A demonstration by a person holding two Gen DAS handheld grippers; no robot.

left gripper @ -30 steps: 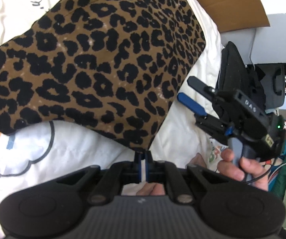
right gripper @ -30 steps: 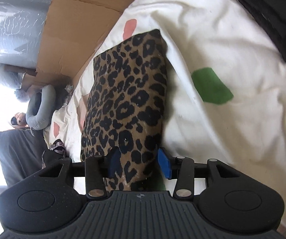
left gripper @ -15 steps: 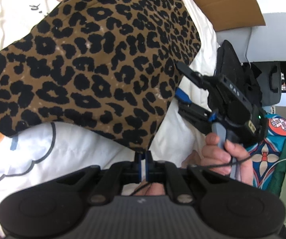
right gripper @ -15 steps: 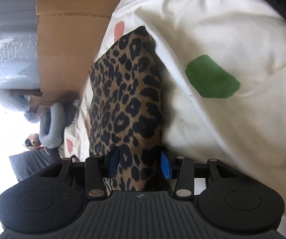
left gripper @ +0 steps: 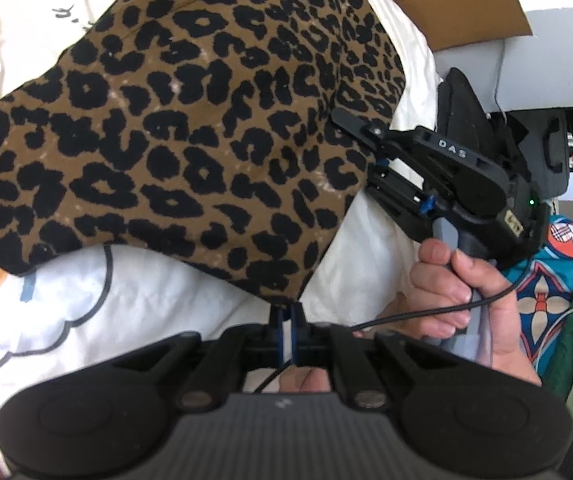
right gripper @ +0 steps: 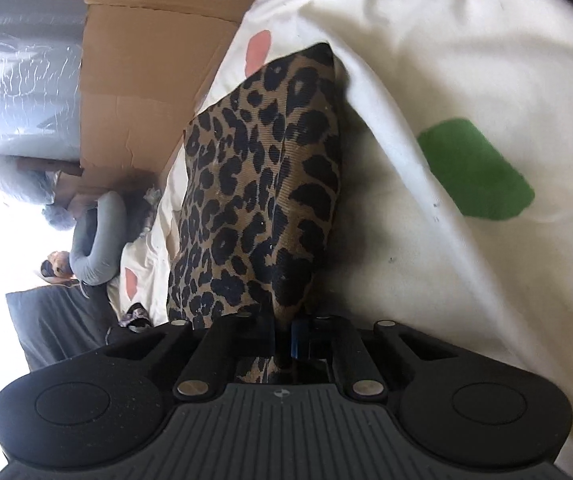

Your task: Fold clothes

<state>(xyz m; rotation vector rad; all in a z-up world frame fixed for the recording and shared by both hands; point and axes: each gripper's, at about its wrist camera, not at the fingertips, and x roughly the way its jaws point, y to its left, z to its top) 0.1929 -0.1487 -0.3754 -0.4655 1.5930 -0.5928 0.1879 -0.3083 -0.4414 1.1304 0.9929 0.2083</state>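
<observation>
The right gripper [right gripper: 292,336], open around the leopard-print garment [left gripper: 190,120] a moment ago, now clamps its edge (left gripper [left gripper: 286,320] pinches a corner), so folding can proceed.

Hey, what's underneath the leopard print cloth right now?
The leopard print cloth lies on a white printed sheet, visible all around it. Whatever sits directly beneath the cloth is covered and cannot be seen.
</observation>
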